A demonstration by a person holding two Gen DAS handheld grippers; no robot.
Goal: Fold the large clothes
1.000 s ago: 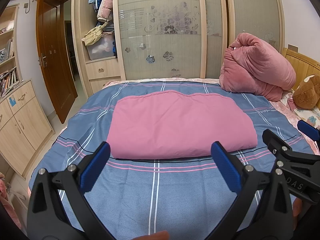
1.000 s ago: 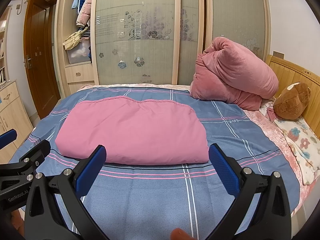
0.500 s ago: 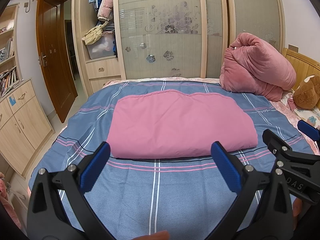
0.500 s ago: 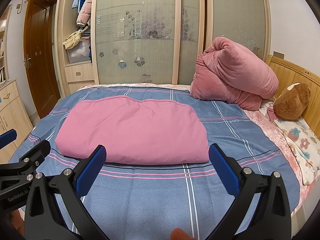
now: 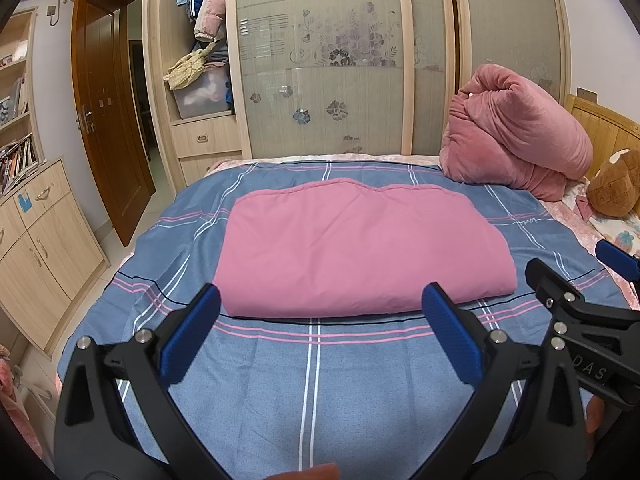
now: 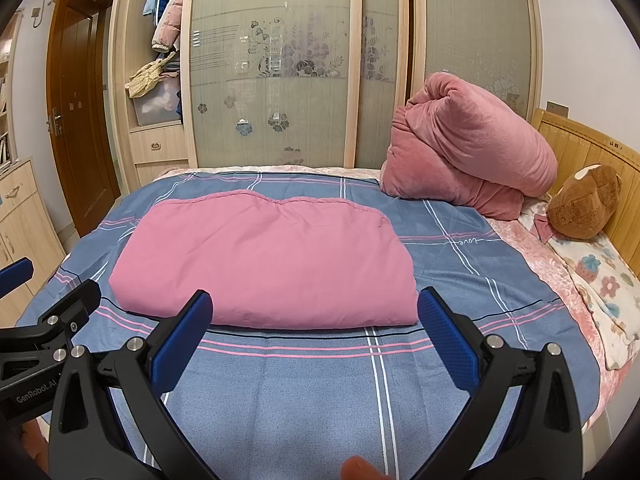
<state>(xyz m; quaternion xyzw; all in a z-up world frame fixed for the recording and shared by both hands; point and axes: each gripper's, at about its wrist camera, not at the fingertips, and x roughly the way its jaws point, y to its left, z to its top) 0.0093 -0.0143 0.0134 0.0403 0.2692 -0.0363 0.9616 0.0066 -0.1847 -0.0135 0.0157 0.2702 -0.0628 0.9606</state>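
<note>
Bed (image 5: 320,400) with blue plaid sheet fills both views, wardrobe (image 6: 280,60) behind its far edge. Pink quilt (image 5: 360,248), folded into a flat rectangle, lies mid-bed, nearer the front edge than the far one. Bundled pink blanket (image 6: 472,152) sits at the far right corner by the headboard; brown plush toy (image 6: 584,200) just beside it along the right edge. Left gripper (image 5: 320,312) and right gripper (image 6: 314,312) hover side by side over the front edge, each with jaws spread wide, holding nothing, apart from the quilt.
</note>
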